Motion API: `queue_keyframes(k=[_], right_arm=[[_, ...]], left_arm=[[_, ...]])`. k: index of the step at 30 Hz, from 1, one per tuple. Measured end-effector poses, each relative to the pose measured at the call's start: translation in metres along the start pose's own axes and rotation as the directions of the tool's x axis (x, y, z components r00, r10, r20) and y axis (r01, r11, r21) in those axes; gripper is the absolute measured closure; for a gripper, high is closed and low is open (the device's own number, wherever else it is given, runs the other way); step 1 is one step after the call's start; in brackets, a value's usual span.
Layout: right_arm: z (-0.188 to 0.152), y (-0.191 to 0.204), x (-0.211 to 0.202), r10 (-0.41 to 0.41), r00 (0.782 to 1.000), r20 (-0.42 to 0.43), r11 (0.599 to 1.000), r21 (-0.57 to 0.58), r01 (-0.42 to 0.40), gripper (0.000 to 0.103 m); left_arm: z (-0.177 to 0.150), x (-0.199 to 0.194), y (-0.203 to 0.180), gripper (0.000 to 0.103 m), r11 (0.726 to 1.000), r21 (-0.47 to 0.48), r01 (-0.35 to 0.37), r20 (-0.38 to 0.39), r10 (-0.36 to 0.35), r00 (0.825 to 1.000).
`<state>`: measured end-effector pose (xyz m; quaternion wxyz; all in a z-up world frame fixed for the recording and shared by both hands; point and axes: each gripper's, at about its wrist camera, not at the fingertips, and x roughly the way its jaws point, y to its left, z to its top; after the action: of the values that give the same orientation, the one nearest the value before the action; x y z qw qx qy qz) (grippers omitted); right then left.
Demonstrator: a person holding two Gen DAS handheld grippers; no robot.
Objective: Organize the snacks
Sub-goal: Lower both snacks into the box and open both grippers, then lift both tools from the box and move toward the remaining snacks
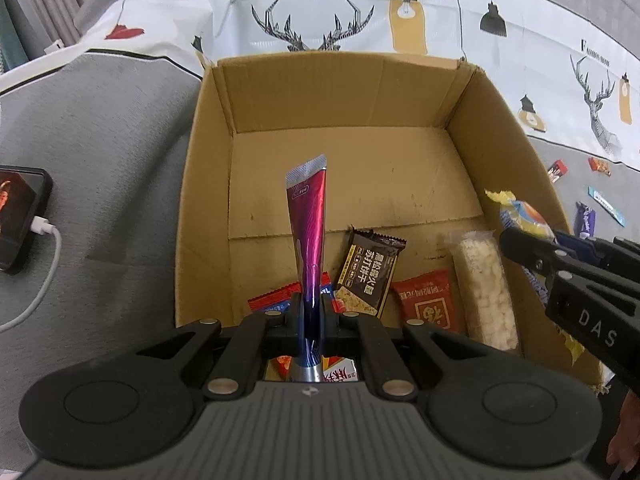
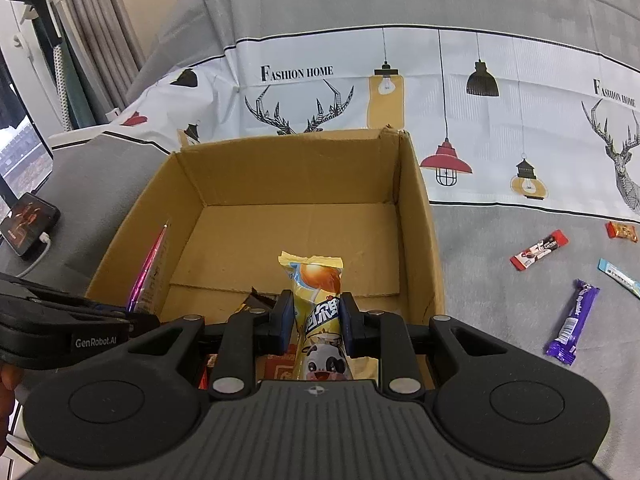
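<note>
An open cardboard box [image 1: 400,92] [image 2: 416,216] stands on the grey cloth. My left gripper [image 1: 311,305] is shut on a long pink-purple snack stick [image 1: 309,232], held upright over the box's near edge; the stick also shows in the right wrist view [image 2: 146,272]. My right gripper [image 2: 316,316] is shut on a yellow snack pack with a cow picture [image 2: 320,304], also over the near part of the box; the pack shows in the left wrist view [image 1: 524,216]. In the box lie a dark biscuit pack [image 1: 368,272], a red pack [image 1: 430,300] and a clear rice-puff pack [image 1: 486,288].
Loose snacks lie on the cloth right of the box: a red-black bar [image 2: 538,250], a purple bar [image 2: 572,320], a blue stick [image 2: 618,272] and an orange-red pack [image 2: 622,231]. A phone on a charging cable [image 1: 18,216] lies to the left. A deer-print cloth [image 2: 480,120] is behind.
</note>
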<state>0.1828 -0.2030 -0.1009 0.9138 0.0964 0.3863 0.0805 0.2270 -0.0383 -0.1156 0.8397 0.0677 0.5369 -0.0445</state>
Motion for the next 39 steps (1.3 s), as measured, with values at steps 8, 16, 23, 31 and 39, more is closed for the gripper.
queue_keyframes(k=[8,16,23,31,39], right_arm=[[0.011,-0.003,-0.02,0.0,0.998,0.064,0.998,0.068,-0.004,0.036],[-0.021,0.014,-0.071,0.032,0.999,0.016,0.997,0.075,-0.033,0.014],[-0.055,0.033,-0.126,0.04,0.999,0.031,0.998,0.054,-0.041,0.009],[-0.088,0.049,-0.176,0.023,0.997,0.078,1.0,0.007,-0.024,0.005],[-0.107,0.049,-0.213,0.012,0.991,0.132,1.0,-0.002,-0.012,0.003]], left_arm=[[0.001,-0.021,0.009,0.0,0.995,-0.072,-0.069,0.069,0.074,0.995],[-0.036,-0.058,0.004,0.0,0.997,-0.036,-0.075,0.053,0.076,0.996],[-0.083,-0.103,-0.004,0.0,0.997,-0.039,-0.07,0.085,0.073,0.994],[-0.131,-0.143,-0.01,0.0,0.996,-0.039,-0.08,0.137,0.084,0.987],[-0.158,-0.17,-0.02,0.0,0.996,-0.018,-0.087,0.189,0.089,0.978]])
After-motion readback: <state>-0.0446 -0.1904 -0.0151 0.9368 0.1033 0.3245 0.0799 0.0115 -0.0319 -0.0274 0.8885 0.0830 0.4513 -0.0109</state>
